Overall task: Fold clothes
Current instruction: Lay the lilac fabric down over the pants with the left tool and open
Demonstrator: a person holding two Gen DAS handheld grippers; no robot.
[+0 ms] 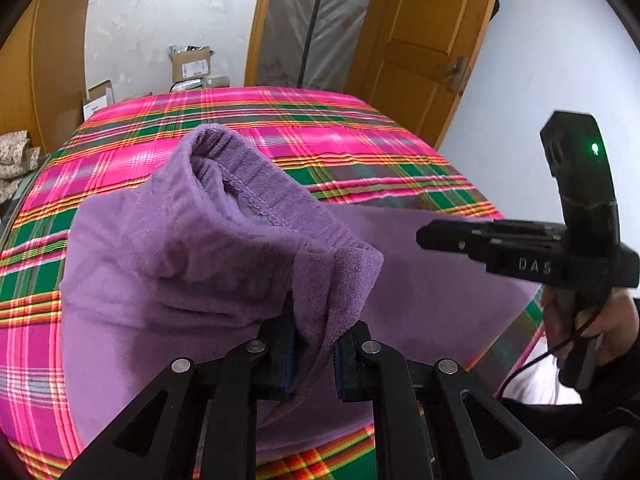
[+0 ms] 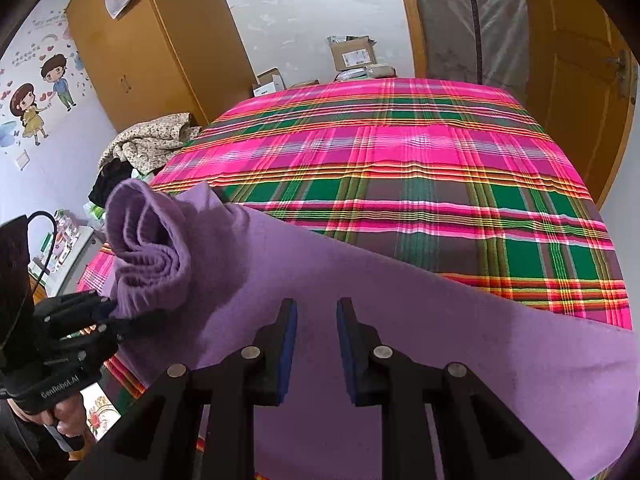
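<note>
A purple fleece garment [image 1: 180,240] [image 2: 360,280] lies across the near part of a bed with a pink and green plaid sheet [image 1: 320,132] [image 2: 400,160]. My left gripper [image 1: 316,336] is shut on a folded edge of it, and a ribbed, cuff-like end stands raised above the bed. The right wrist view shows the left gripper [image 2: 106,312] at the left with that bunched end in it. My right gripper [image 2: 317,308] stands open just over the flat part of the garment, with nothing between its pads. It also shows at the right of the left wrist view, as the right gripper [image 1: 420,236] held by a hand [image 1: 580,320].
Cardboard boxes [image 1: 190,64] [image 2: 352,54] stand beyond the bed's far end. A wooden door [image 1: 420,40] is at the right, and a wooden wardrobe [image 2: 140,60] is at the left. A floral cloth pile [image 2: 152,140] lies by the bed's left edge.
</note>
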